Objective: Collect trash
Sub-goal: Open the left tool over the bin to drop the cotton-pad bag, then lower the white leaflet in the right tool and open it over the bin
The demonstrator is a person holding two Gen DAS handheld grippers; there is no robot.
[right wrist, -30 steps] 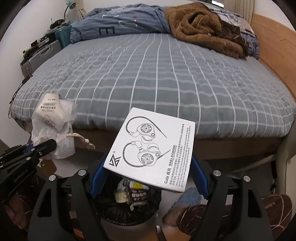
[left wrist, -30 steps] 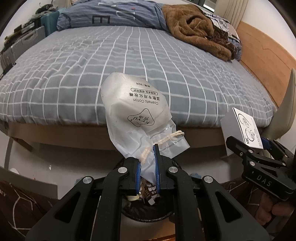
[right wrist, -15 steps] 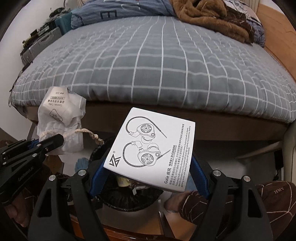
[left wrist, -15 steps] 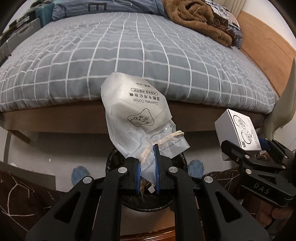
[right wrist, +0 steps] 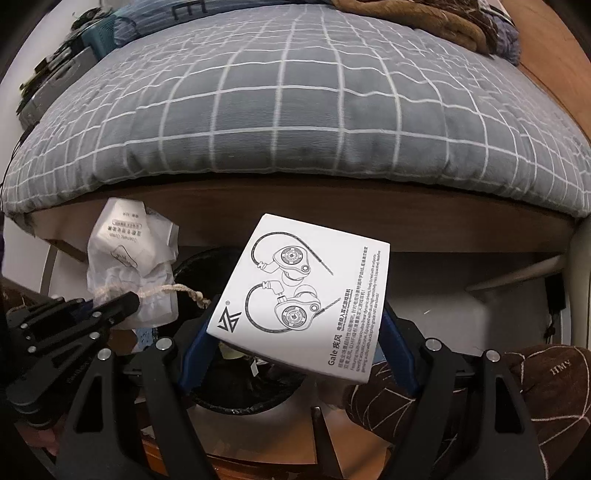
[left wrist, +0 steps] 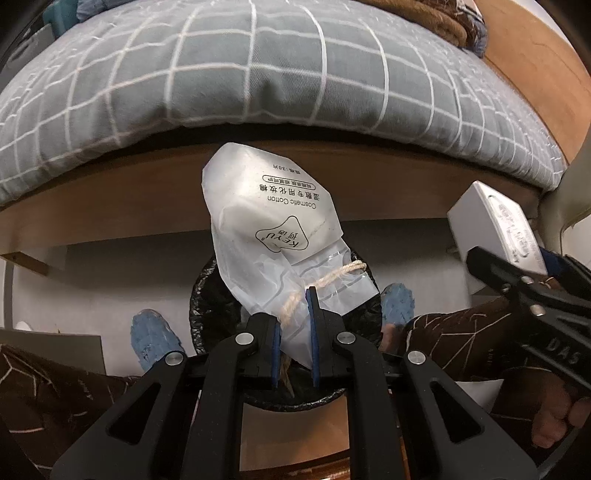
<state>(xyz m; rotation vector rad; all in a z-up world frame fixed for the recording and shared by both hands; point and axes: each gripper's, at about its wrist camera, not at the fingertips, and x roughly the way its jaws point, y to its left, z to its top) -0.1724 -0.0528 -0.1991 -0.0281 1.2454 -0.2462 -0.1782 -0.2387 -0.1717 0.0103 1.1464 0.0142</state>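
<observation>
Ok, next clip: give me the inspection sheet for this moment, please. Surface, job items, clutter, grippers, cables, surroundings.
Surface: pale floor beside the bed; no table seen.
Job's things: cotton-pad bag and white earphone box, both held over the black-lined bin, which already holds scraps.
Clutter: nothing seen on the floor.
Grippers: left gripper shut on the bag's neck and drawstring; right gripper clamps the box by its sides.
Cables: nothing seen.
Surroundings: grey checked bed, brown blanket, person's patterned trouser legs and blue slippers.

Crumpled cotton-pad bag [left wrist: 273, 236] and white earphone box [right wrist: 303, 295] (both claw-held) above black bin [left wrist: 207, 306]
</observation>
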